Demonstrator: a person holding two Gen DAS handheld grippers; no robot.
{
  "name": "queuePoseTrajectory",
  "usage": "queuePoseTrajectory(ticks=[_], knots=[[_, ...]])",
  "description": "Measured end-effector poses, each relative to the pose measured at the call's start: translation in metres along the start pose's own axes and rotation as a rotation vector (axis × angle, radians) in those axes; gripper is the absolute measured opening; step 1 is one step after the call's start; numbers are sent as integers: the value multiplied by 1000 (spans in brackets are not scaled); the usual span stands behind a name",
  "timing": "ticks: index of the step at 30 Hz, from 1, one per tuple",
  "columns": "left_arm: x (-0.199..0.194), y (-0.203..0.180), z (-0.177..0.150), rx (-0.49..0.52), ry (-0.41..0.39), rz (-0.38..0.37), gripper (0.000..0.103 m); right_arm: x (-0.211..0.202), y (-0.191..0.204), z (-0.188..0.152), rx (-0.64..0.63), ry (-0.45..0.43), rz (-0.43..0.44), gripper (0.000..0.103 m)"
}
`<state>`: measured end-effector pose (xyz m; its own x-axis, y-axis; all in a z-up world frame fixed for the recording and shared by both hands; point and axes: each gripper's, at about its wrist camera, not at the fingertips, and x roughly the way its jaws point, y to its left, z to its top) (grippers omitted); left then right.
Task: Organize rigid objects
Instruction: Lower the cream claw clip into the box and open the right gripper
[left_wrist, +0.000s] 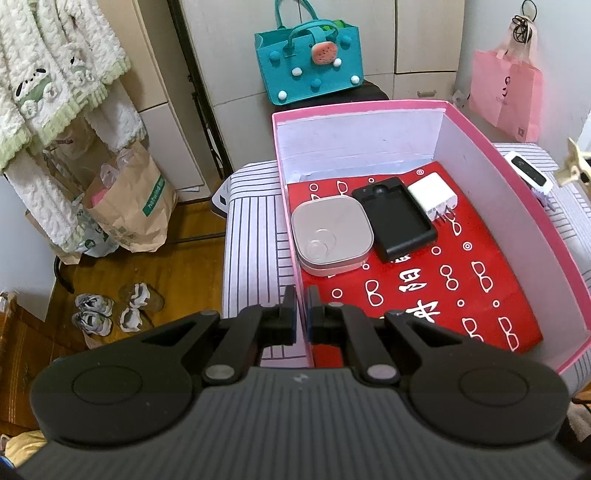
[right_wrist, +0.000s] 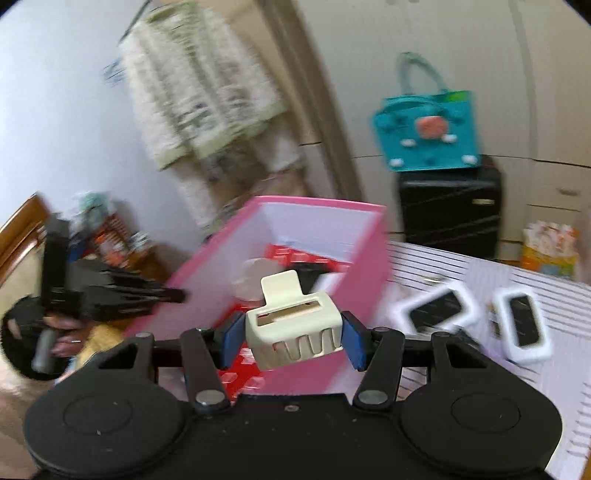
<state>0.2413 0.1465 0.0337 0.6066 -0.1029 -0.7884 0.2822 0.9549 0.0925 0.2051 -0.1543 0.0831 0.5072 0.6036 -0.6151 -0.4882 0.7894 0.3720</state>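
Here the right gripper (right_wrist: 293, 338) clamps a cream hair clip (right_wrist: 293, 330) above the pink box (right_wrist: 325, 236) — left gripper (left_wrist: 301, 314) pinches its near wall shut — floor beyond lies free.

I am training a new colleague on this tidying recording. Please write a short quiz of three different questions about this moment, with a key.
1. True or false: the right tongs hold a cream plastic claw hair clip.
2. Inside the pink cardboard box, what lies between the silver square tin and the white plug charger? A) black rectangular case B) green cup C) wooden spoon
3. What do the left tongs pinch?

Key: 1 true; 2 A; 3 the near left wall of the pink cardboard box.
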Motion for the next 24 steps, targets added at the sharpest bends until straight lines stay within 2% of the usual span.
queuePoseTrajectory(ticks=[6,8,15,24], knots=[[-1,2,-2,-1,-10,-7,4,62,38,21,-17,176,149,61],[-1,3,-2,-4,-12,-13,4,85,47,23,-12,235,170,61],[-1,6,-2,-4,-13,-28,5,159,54,29,-17,403,108,61],[-1,9,-3,-11,-18,-46,5,215,36,29,52,544,75,61]])
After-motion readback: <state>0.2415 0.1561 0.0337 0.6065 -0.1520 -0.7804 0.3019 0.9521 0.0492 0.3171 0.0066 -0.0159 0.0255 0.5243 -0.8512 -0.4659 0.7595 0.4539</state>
